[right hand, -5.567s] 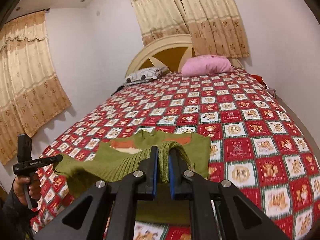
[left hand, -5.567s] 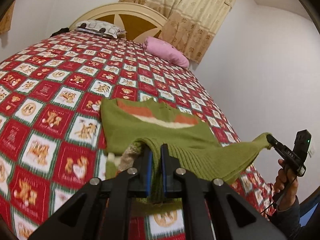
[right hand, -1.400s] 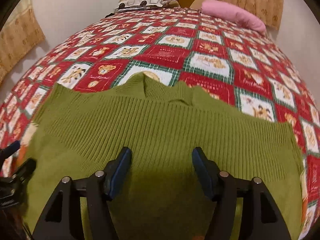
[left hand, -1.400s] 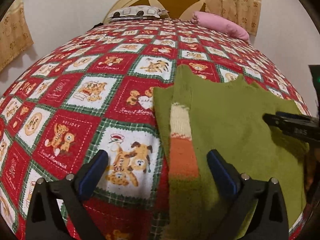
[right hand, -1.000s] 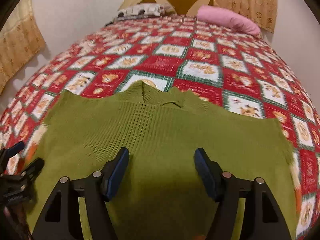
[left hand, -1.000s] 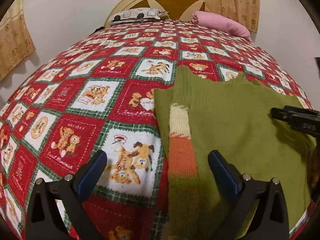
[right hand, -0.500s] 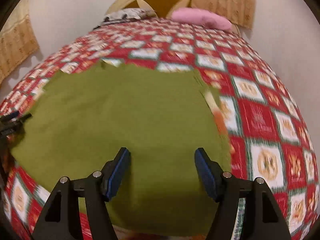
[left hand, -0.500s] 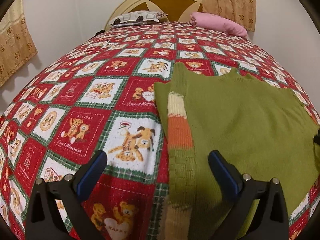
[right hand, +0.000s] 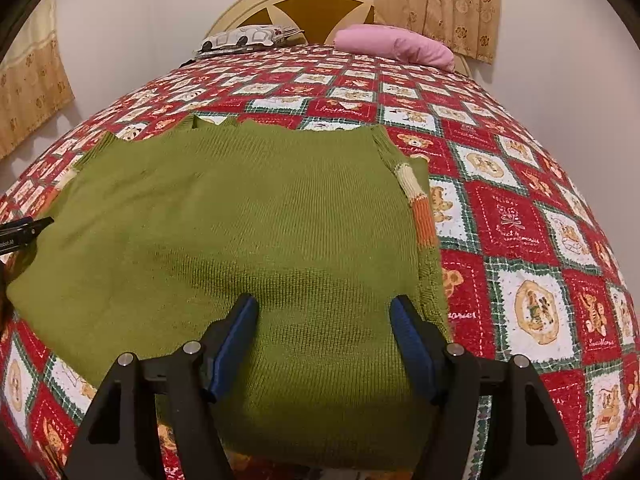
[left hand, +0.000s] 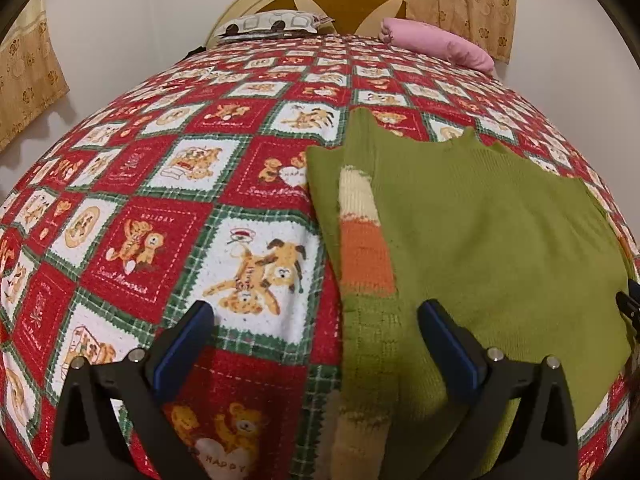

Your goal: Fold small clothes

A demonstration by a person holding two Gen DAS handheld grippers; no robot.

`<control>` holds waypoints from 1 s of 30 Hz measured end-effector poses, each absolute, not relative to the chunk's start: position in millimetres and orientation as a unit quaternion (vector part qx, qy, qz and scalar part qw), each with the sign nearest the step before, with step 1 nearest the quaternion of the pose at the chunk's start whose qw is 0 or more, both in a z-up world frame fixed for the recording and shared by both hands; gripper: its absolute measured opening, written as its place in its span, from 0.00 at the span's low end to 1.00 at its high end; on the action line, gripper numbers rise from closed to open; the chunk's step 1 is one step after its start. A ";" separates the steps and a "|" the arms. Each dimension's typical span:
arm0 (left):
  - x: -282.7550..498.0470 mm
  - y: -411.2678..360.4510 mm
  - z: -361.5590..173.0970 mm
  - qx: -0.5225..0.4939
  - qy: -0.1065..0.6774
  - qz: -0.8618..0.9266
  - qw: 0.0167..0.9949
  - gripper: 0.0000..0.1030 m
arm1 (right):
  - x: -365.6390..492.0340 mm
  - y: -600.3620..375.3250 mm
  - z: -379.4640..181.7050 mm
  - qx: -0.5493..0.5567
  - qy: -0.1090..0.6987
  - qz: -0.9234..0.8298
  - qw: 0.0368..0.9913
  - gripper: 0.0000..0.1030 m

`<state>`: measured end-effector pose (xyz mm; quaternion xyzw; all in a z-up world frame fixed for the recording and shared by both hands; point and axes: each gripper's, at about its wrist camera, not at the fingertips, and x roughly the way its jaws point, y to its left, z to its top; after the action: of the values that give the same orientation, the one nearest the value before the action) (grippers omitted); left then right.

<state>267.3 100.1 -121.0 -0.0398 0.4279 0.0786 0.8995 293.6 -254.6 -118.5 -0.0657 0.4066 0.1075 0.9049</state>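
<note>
Sweater (left hand: pixel 492 240) lies flat on the bedspread (left hand: pixel 152 184), near the foot of the bed, green knit with its plain side up. In the left wrist view, a folded-in strip along the sweater's left edge shows a cream band and an orange band (left hand: pixel 366 256), with more green knit below them. In the right wrist view, the same striped strip (right hand: pixel 420 208) runs along the sweater's right edge, and the ribbed neckline (right hand: pixel 224 122) points toward the headboard (right hand: pixel 304 4).

Left gripper (left hand: pixel 316 344) hovers low over the sweater's left edge. Its fingers (left hand: pixel 188 336) stand wide apart and hold nothing: one blue pad is above the bedspread, the other above the green knit.

Right gripper (right hand: pixel 324 340) hovers over the near part of the sweater. Its fingers (right hand: pixel 236 336) also stand wide apart and hold nothing; both blue pads are above the knit.

In the right wrist view, the tip of the left gripper appears at the left edge of the frame, beside the sweater's border.

Pink pillow (right hand: pixel 396 50) and patterned pillow (right hand: pixel 248 38) lie at the headboard, well apart from the sweater. Curtains (right hand: pixel 440 4) hang behind the bed
</note>
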 end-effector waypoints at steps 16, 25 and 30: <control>247.0 112.3 -114.7 -0.067 0.418 0.069 0.903 1.00 | 262.1 -247.6 -91.1 -0.075 0.386 0.102 0.914 0.68; 247.8 109.5 -112.2 -0.053 0.417 0.064 0.905 1.00 | 224.2 -216.2 -80.6 -0.117 0.368 0.136 0.912 0.68; 247.6 109.8 -110.3 -0.042 0.414 0.065 0.907 1.00 | 211.3 -187.4 -77.9 -0.146 0.364 0.166 0.905 0.68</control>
<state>247.6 109.8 -110.3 -0.0417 0.4144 0.0648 0.9068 211.2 -187.4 -77.9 -0.1461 0.3638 0.1665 0.9048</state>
